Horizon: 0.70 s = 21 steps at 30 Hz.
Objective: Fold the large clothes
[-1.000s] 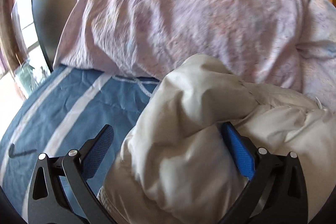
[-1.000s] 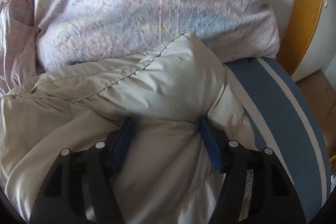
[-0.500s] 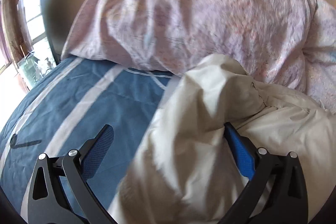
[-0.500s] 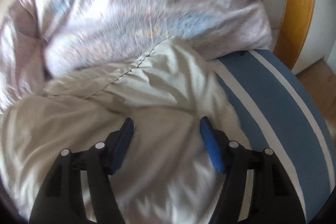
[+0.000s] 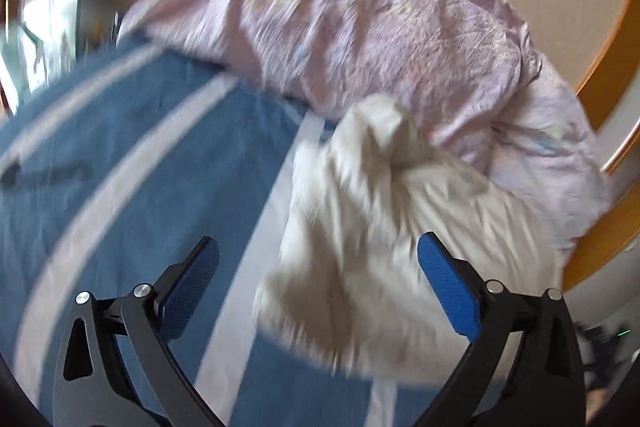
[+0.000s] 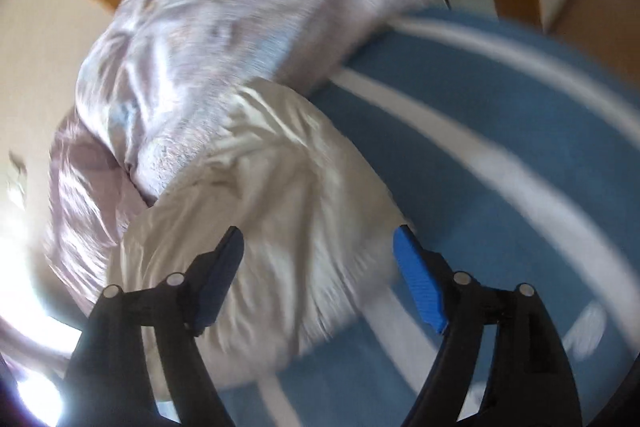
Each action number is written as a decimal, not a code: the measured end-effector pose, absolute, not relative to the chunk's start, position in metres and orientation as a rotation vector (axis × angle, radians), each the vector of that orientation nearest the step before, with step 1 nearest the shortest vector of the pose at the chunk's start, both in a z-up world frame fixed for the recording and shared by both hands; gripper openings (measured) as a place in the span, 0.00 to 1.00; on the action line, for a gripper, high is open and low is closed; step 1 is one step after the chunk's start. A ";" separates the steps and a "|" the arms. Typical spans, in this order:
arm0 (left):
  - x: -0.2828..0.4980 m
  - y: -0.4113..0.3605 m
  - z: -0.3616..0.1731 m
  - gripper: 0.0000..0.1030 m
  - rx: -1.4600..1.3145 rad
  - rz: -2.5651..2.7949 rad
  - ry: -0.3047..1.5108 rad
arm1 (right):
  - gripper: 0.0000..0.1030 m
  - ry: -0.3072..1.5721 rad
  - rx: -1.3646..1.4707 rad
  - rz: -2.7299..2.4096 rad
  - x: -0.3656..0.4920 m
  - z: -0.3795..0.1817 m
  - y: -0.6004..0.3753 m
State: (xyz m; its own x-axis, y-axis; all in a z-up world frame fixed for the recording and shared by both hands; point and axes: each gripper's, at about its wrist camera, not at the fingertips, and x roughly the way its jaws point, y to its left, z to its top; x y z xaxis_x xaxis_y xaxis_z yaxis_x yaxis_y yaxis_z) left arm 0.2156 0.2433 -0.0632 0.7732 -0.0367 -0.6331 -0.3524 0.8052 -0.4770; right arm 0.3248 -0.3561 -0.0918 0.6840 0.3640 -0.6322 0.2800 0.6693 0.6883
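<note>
Blue white-striped bedding (image 5: 132, 155) carries a bundled cream garment (image 5: 384, 227), lying ahead of the left gripper (image 5: 318, 259) and reaching between its fingers, against a pink pillow (image 5: 360, 27). Both motion-blurred views show fingers spread wide, gripping nothing. Under the right gripper (image 6: 318, 247), the bundle sits mostly toward the left finger.

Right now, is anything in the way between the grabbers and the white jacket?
Nothing visible is. The white jacket lies right ahead of the open left gripper and open right gripper. The pink pillow sits behind it.
</note>
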 end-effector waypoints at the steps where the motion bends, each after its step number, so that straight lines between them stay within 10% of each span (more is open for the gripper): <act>1: 0.209 0.246 -0.070 0.98 -0.672 0.170 0.684 | 0.75 0.870 0.926 0.071 0.324 -0.102 -0.358; 21: 0.225 0.214 -0.115 0.84 -1.040 0.120 0.704 | 0.66 0.870 1.175 0.187 0.340 -0.142 -0.336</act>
State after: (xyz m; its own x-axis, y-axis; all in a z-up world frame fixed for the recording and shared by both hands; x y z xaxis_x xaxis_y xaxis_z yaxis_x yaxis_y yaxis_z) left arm 0.2255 0.2139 -0.1151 0.7770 -0.2297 -0.5860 -0.4103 0.5212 -0.7483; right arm 0.3397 -0.3355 -0.1424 0.6710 0.5511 -0.4961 0.2986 0.4115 0.8611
